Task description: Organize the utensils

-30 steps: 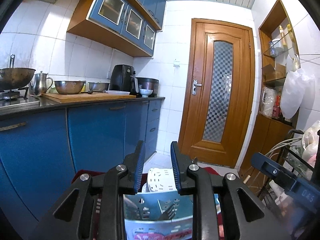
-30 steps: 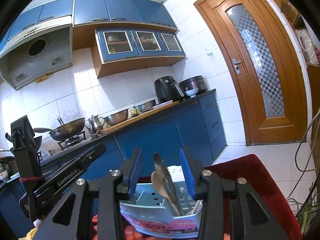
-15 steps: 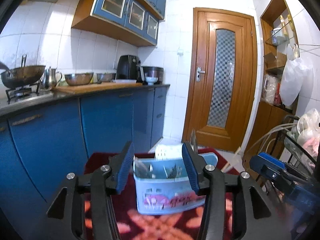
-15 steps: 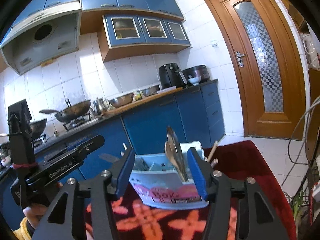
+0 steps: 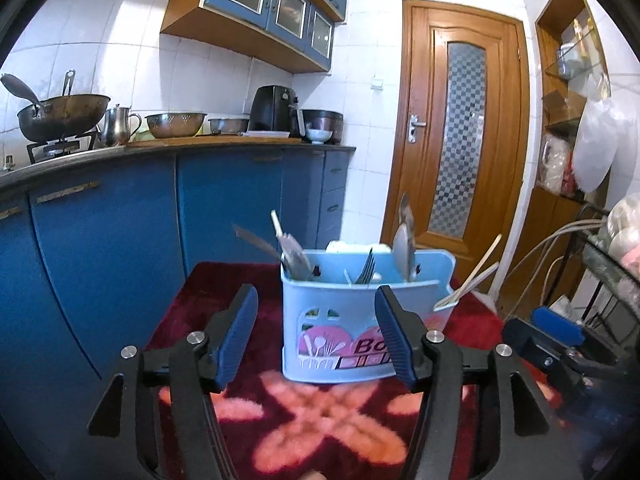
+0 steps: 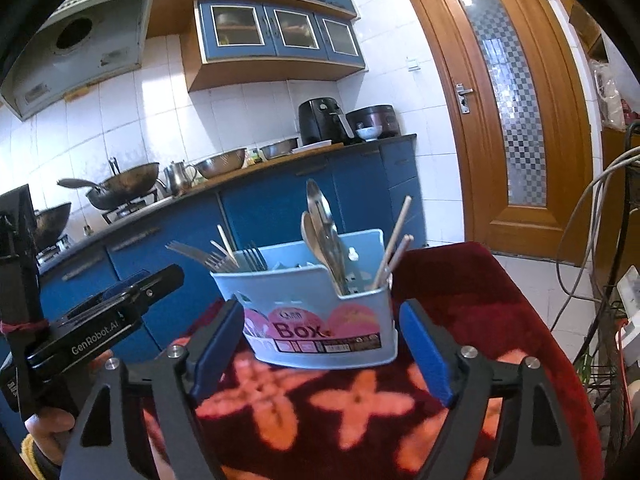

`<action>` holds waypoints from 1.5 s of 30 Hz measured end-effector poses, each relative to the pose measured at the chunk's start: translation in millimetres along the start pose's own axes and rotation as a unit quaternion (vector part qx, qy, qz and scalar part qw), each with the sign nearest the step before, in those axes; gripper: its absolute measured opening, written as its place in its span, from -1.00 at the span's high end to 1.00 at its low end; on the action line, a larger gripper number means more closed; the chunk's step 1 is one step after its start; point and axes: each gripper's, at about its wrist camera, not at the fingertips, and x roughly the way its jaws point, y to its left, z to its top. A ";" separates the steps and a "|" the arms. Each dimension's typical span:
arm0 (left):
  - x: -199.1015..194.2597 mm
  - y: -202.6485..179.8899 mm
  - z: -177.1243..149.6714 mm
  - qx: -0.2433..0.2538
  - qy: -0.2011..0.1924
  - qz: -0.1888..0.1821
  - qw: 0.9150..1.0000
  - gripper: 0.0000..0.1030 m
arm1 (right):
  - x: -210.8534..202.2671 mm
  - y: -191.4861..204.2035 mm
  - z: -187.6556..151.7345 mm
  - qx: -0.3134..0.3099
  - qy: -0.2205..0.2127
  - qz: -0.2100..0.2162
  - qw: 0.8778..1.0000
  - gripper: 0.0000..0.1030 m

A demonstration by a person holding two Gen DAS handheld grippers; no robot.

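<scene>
Your blue utensil box (image 6: pixel 320 316) stands upright on the red flowered cloth (image 6: pixel 360 404), long side facing you, spoons (image 6: pixel 322 236) and forks (image 6: pixel 224 258) pointing up. Both left tongs (image 5: pixel 316 338) and right tongs (image 6: pixel 320 354) have just been opening; they're released, gripping nothing.

Both wrist views face—closely—one utensil box (image 5: pixel 352 320).

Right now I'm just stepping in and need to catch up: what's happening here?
A person holds two grippers facing a light blue utensil caddy on a red floral cloth. The left gripper and right gripper have just been opening; neither holds anything. Forks, spoons and chopsticks already stand inside.
</scene>
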 end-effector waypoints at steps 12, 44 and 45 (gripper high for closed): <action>34.0 2.1 -28.8 0.004 0.016 0.022 1.000 -0.27 | 15.3 -15.3 -22.2 0.003 -0.003 -0.017 1.000 -0.66; 44.2 9.1 -36.8 -0.001 0.020 0.026 0.999 -0.27 | 22.2 -19.7 -30.4 0.005 0.001 -0.024 1.000 -0.66; 44.0 8.6 -36.8 -0.001 0.020 0.027 0.999 -0.27 | 22.1 -19.7 -30.3 0.004 0.001 -0.024 1.000 -0.66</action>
